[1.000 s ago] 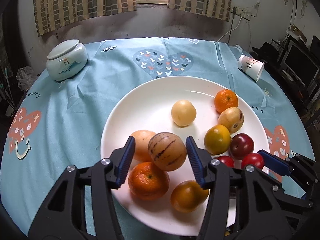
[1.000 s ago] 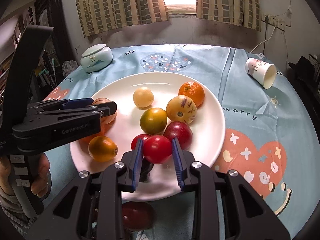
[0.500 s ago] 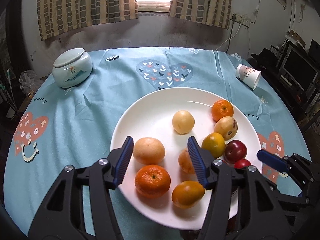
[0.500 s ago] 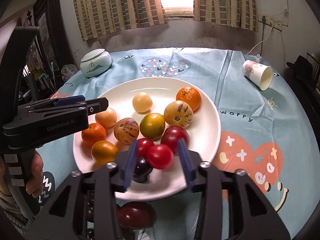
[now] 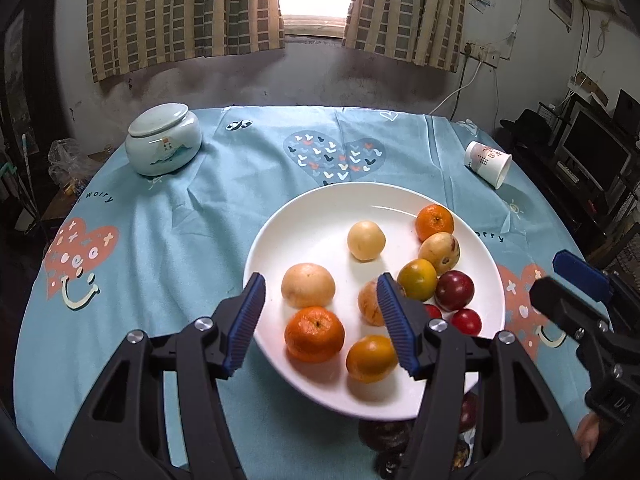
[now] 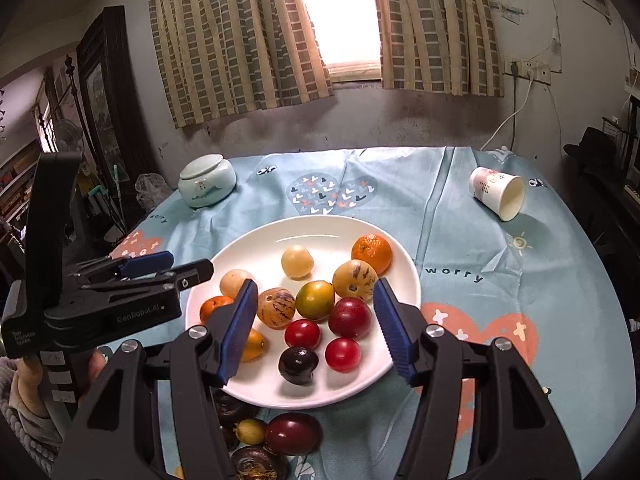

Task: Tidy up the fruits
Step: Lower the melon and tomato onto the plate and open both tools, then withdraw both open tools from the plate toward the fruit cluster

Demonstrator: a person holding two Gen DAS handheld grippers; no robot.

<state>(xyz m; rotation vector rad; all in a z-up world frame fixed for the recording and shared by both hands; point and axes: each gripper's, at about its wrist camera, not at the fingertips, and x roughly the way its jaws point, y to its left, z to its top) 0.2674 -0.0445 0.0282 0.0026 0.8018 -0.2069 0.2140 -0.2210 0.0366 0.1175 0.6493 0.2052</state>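
A white plate point(image 5: 280, 240) on the blue tablecloth holds several fruits. Among them are a striped melon-like fruit point(image 6: 276, 307), two oranges point(image 5: 314, 334) point(image 6: 372, 253), a dark red plum point(image 6: 349, 317), small red fruits point(image 6: 343, 354) and a dark plum point(image 6: 298, 365). My left gripper point(image 5: 320, 284) hovers open over the plate's near left part with nothing between its pads. Open and empty too, my right gripper point(image 6: 315, 286) hangs above the red fruits. Each gripper shows in the other's view: the right one point(image 5: 568, 292) at the right edge, the left one point(image 6: 168, 266) at the left.
A lidded ceramic jar point(image 5: 163, 144) stands at the far left and a paper cup point(image 5: 488, 162) lies on its side at the far right. More fruits lie off the plate at the table's near edge, among them a red plum point(image 6: 293, 433). A person's hand point(image 6: 24, 392) holds the left gripper.
The left gripper let the striped fruit down onto the plate and drew up and back. The right gripper opened off the small red fruit, which now lies on the plate, and rose.
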